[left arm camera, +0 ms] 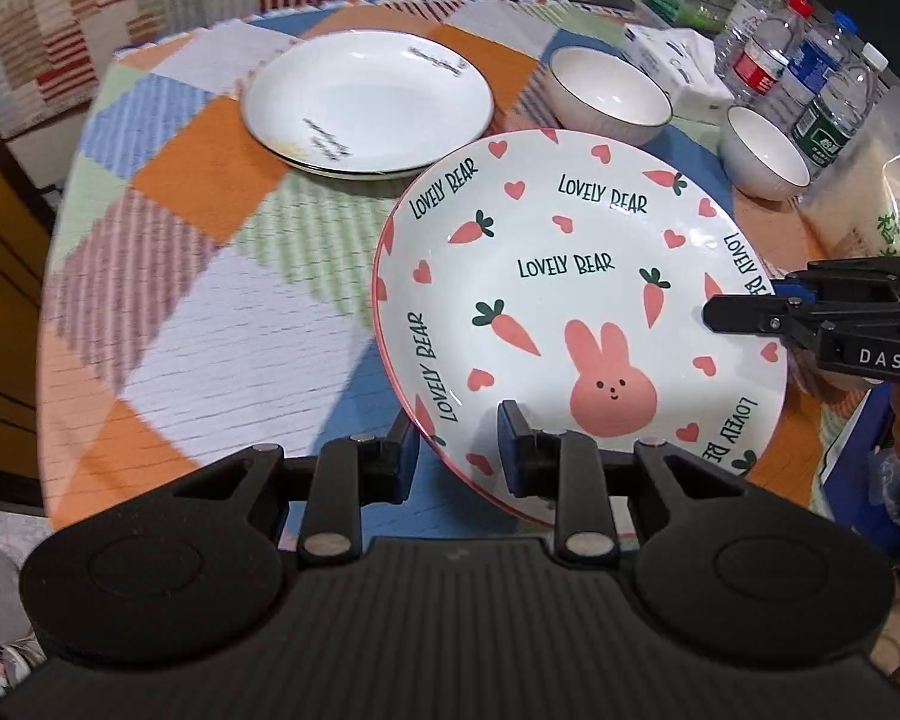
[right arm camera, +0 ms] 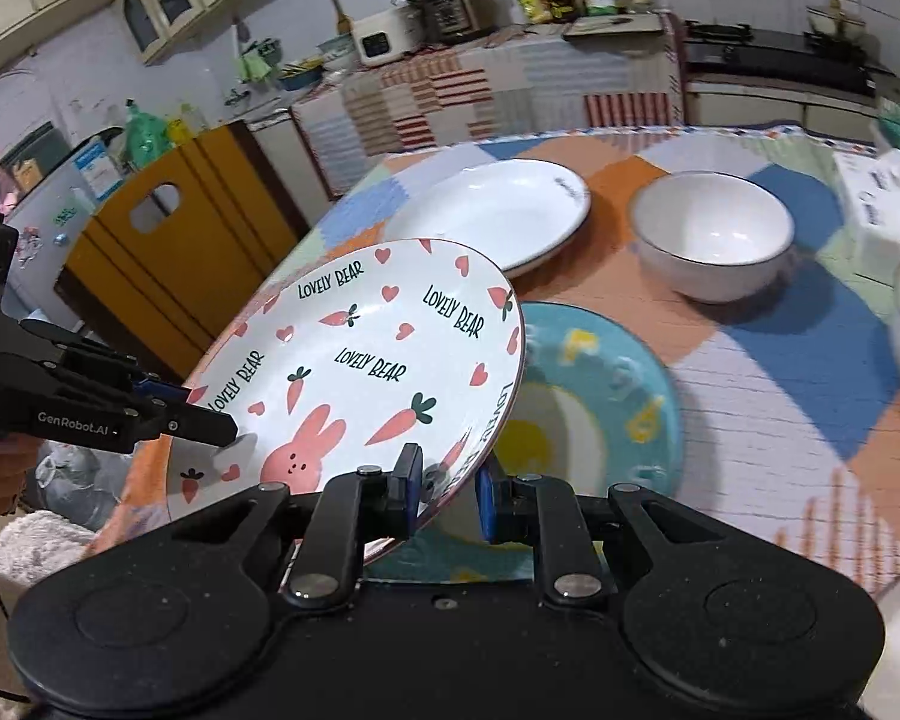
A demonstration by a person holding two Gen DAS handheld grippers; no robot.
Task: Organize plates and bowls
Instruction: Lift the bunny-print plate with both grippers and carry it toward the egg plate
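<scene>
A pink-rimmed bunny plate printed "LOVELY BEAR" is held tilted above the table, also in the right wrist view. My left gripper is shut on its near rim. My right gripper is shut on the opposite rim and shows from the side in the left wrist view. A blue plate with an egg design lies on the table under the bunny plate. White plates are stacked at the far side. Two white bowls stand at the right.
The round table has a patchwork cloth. Water bottles, a tissue box and a clear bag crowd the far right. A yellow cabinet stands left of the table. A kitchen counter lies behind.
</scene>
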